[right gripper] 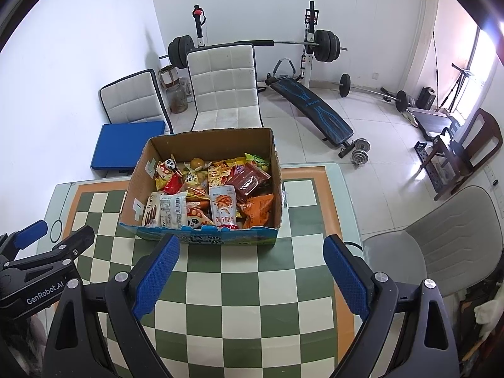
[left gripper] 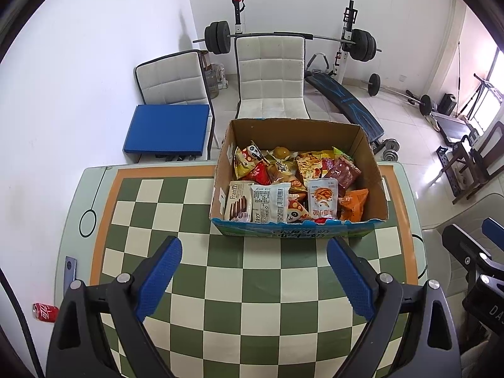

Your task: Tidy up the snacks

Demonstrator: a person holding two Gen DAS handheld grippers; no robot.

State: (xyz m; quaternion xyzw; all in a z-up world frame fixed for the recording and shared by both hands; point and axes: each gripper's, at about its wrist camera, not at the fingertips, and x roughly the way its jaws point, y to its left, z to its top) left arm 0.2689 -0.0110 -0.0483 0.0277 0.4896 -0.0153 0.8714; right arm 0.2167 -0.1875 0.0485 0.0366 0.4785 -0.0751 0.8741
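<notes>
An open cardboard box [left gripper: 220, 170] [right gripper: 134, 182] stands on the far half of the checkered table [left gripper: 252, 283] [right gripper: 252, 283]. Several snack packets fill it: a Franzzi biscuit pack [left gripper: 239, 203] [right gripper: 151, 211], a white packet with orange strips [left gripper: 323, 198] [right gripper: 223, 204], an orange bag [left gripper: 354, 204] [right gripper: 260, 209] and a dark red pack [left gripper: 343, 173] [right gripper: 250, 179]. My left gripper [left gripper: 254, 252] hangs open over the table in front of the box, nothing between its blue pads. My right gripper [right gripper: 252, 247] is open too, just short of the box's near wall.
Two white padded chairs [left gripper: 271, 72] [right gripper: 130, 97] and a blue cushion [left gripper: 167, 129] stand behind the table, with a barbell rack [left gripper: 289, 36] and an incline bench [left gripper: 346, 100] beyond. A grey chair [right gripper: 456, 236] sits at the right. A red can [left gripper: 45, 312] lies on the floor at left.
</notes>
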